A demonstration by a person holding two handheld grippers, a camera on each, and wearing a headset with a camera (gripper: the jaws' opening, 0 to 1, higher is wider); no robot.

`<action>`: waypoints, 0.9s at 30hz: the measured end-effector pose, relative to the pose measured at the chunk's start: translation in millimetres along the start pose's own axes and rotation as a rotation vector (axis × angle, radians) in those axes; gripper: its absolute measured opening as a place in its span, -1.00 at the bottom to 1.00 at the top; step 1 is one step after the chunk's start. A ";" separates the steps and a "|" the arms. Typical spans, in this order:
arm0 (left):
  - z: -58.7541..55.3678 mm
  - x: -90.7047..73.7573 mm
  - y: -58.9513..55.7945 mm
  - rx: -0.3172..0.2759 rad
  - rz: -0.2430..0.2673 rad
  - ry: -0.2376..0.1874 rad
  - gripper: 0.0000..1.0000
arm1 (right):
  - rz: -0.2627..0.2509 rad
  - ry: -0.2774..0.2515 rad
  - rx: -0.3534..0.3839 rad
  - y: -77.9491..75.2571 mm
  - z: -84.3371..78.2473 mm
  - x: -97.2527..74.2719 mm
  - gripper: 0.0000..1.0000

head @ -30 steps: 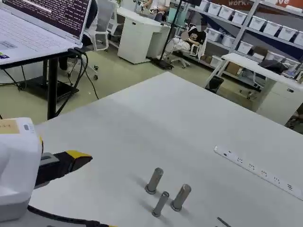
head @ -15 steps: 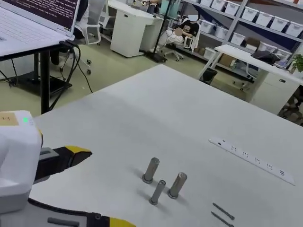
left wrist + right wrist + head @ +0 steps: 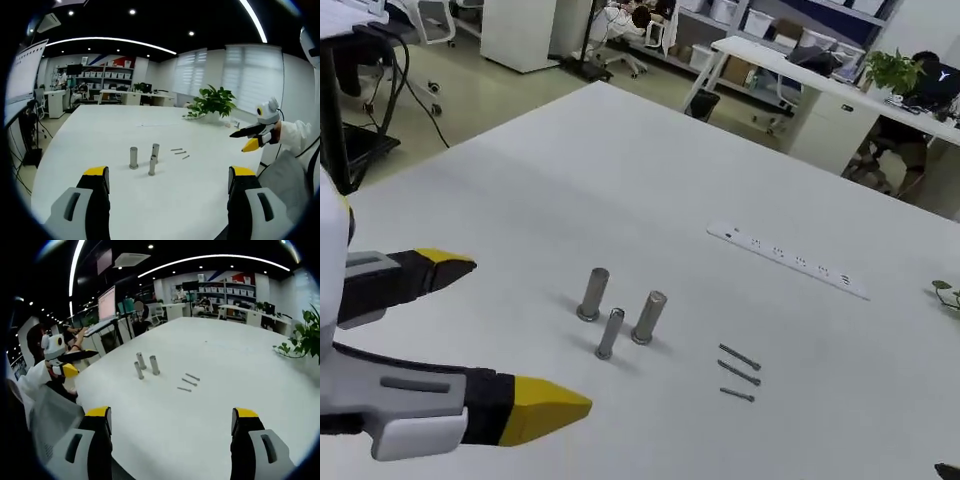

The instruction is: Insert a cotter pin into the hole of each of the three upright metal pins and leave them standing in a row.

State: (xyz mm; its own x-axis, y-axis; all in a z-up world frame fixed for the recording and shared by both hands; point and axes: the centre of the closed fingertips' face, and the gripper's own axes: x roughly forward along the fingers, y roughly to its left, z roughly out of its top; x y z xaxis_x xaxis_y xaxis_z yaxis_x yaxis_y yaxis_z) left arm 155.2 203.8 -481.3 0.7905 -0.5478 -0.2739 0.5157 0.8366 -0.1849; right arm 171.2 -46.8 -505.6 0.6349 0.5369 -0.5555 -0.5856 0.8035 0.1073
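My headset has dipped and swung across the workbench (image 3: 650,170) over the last second. That is the camera's move, not the parts': the three metal pins (image 3: 610,333) stand in the same tight cluster as before. The tilt has brought the three cotter pins (image 3: 739,373) into the head view. They lie flat and roughly parallel, just right of the cluster and apart from it, toward the near edge of the workbench. A white power strip (image 3: 788,260) lies beyond them, toward the far edge.

My left gripper (image 3: 515,335) hovers off the near left edge, well short of the metal pins. Both of its yellow-tipped jaws are now in frame, spread wide and holding nothing. In the left gripper view my right gripper (image 3: 241,141) hangs out past the workbench's right edge, its jaws parted and empty.

I judge that the task has not yet begun. No cotter pin is picked up, none looks threaded, and the uprights form a cluster rather than a row. Picking up a cotter pin looks like the first step.
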 end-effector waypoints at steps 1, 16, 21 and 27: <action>-0.1 1.8 -1.4 0.005 -0.007 0.005 0.97 | -0.005 -0.003 0.006 -1.4 -1.5 -1.5 0.97; -2.9 23.3 -8.6 0.030 -0.065 0.044 0.88 | -0.051 -0.022 0.048 -5.0 -8.9 -14.7 0.97; -3.0 27.5 -6.8 0.049 -0.079 0.064 0.84 | -0.061 -0.022 0.056 -7.0 -10.7 -18.3 0.97; -2.3 32.5 -4.5 0.067 -0.097 0.082 0.80 | -0.086 -0.036 0.072 -12.8 -10.3 -23.1 0.97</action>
State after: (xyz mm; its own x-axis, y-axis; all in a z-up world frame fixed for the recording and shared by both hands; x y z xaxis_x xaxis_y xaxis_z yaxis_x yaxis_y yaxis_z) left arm 177.8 182.2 -491.5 0.7075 -0.6222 -0.3351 0.6114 0.7767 -0.1512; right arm 158.8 -72.1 -502.7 0.6995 0.4732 -0.5356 -0.4911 0.8627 0.1207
